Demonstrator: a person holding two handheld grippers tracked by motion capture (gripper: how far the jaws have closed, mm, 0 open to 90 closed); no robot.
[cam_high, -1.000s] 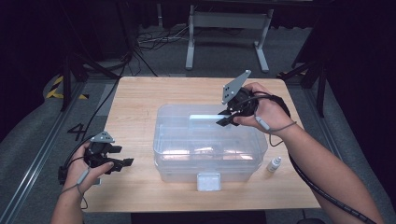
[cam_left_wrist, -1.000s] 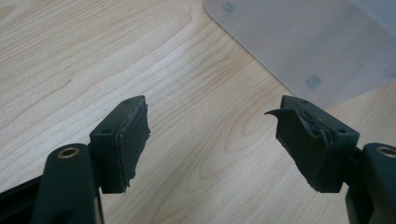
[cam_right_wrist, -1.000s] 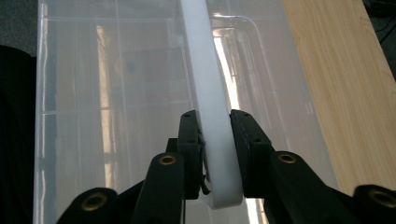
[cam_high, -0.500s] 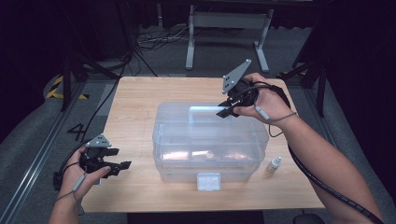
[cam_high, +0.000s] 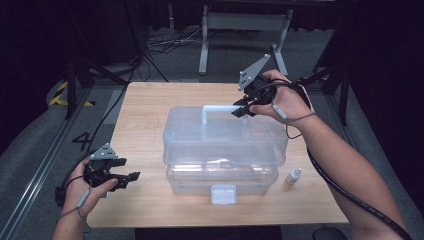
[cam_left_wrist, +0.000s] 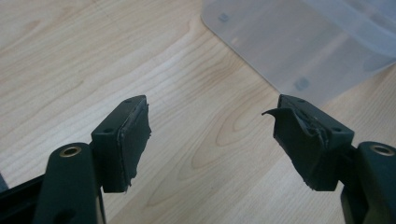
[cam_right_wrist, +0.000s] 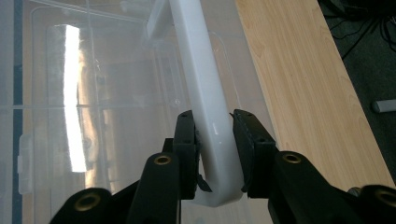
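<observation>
While the left gripper (cam_high: 131, 176) rested low over the wooden table (cam_high: 145, 115) near its front left corner, jaws spread wide with nothing between them, the work was all on the far right of the clear plastic storage box (cam_high: 222, 150). That box sat in the middle of the table, its front latch (cam_high: 223, 194) facing the person, and a small white dropper bottle (cam_high: 293, 176) stood just beside its right front corner. Compared with a second earlier, the white carrying handle (cam_high: 220, 108) had swung up off the lid and now stood raised above it, and the right gripper (cam_high: 242, 111) had lifted with it, away from the lid's surface. In the right gripper view the handle (cam_right_wrist: 205, 116) ran between the two black jaws at its curved end; the left pad (cam_right_wrist: 186, 140) touched it, while a thin gap seemed to remain at the other side, so the hold looked loose rather than firm. Those jaws had just been opening slightly with the handle between them. By that reading, the handle-raising step was about finished and the grip was being eased, either to let go or to reseat. If the handle were dropped from there, it would likely fall back flat onto the lid.
</observation>
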